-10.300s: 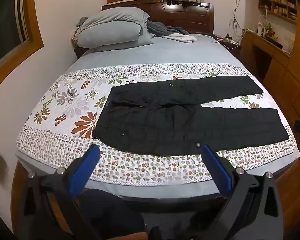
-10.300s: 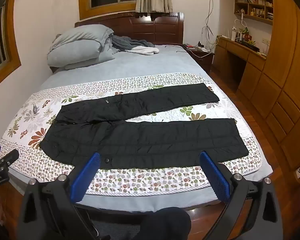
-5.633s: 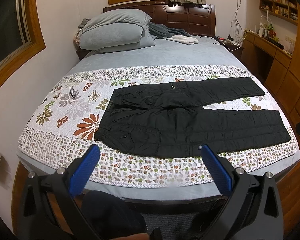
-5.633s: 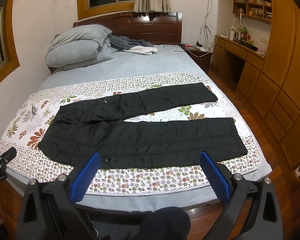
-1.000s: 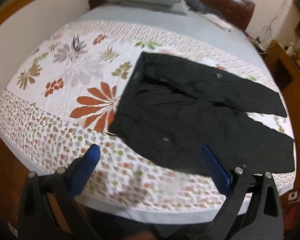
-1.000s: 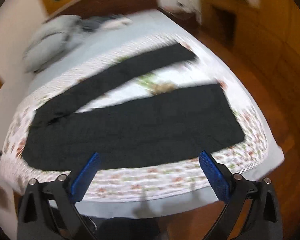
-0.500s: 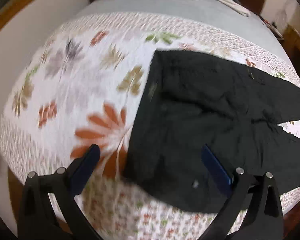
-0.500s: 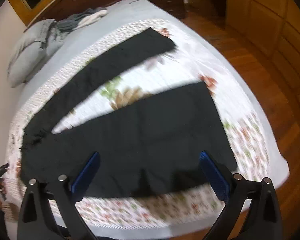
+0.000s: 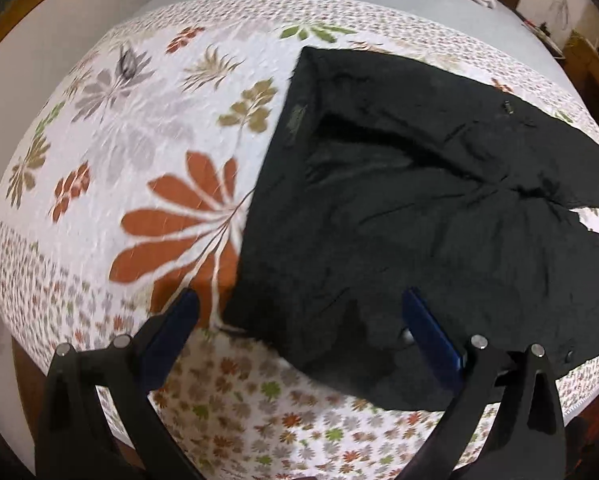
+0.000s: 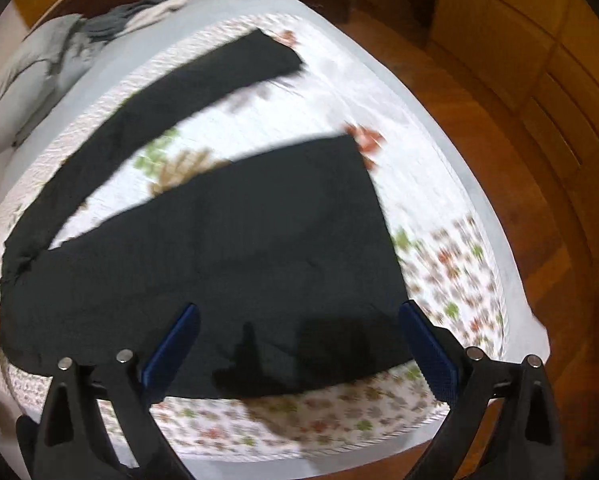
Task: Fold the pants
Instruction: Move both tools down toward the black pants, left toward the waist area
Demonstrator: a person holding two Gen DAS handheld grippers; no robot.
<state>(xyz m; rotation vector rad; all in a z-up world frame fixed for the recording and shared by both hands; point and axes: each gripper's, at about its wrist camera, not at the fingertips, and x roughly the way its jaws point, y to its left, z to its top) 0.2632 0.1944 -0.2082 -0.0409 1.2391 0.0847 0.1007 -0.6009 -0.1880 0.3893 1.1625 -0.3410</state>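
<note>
Your left gripper hangs with its jaws spread wide and empty over the near waist corner of the black pants, one blue pad over the floral quilt at 7 o'clock, the other over black cloth at 5 o'clock. Your right gripper is likewise spread and holds nothing, straddling the hem end of the near leg; its shadow falls on the cloth between the pads. The pants lie flat across the quilt, waist to your left, legs parted in a V, the far leg running toward 12 o'clock. Nothing lies on the pants. Beyond, at 10 o'clock, grey pillows sit by the headboard; wooden floor and cabinets flank 2 o'clock. Compared with half a second ago, both grippers have dropped closer to the cloth.
</note>
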